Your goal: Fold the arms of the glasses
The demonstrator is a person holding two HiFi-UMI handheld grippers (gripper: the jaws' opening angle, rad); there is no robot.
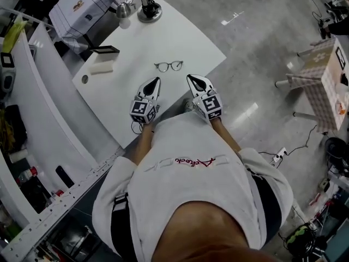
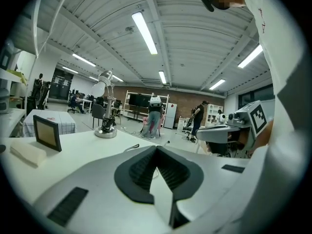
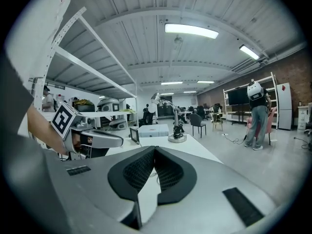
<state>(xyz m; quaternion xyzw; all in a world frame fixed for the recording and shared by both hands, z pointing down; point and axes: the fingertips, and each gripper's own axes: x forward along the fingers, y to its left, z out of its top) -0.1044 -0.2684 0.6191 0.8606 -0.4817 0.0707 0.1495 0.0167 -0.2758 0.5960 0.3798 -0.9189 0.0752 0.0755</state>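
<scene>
A pair of thin dark-rimmed glasses (image 1: 168, 65) lies on the white table (image 1: 180, 37), near its front edge, lenses facing me. My left gripper (image 1: 157, 80) hovers just short of them on the left, jaws shut and empty. My right gripper (image 1: 190, 78) sits just short of them on the right, also shut and empty. In the left gripper view the closed jaws (image 2: 157, 148) point across the table, with a thin part of the glasses (image 2: 130, 148) just past them and the right gripper (image 2: 233, 129) alongside. The right gripper view shows its closed jaws (image 3: 155, 149) and the left gripper (image 3: 92, 138).
A desk lamp (image 1: 143, 7) stands at the table's far end. A small black frame (image 1: 106, 49) and a white block (image 1: 101, 67) sit at the left side. A checked box (image 1: 82, 4) is beyond. Shelving (image 1: 32, 91) runs along the left. People stand far off in the room.
</scene>
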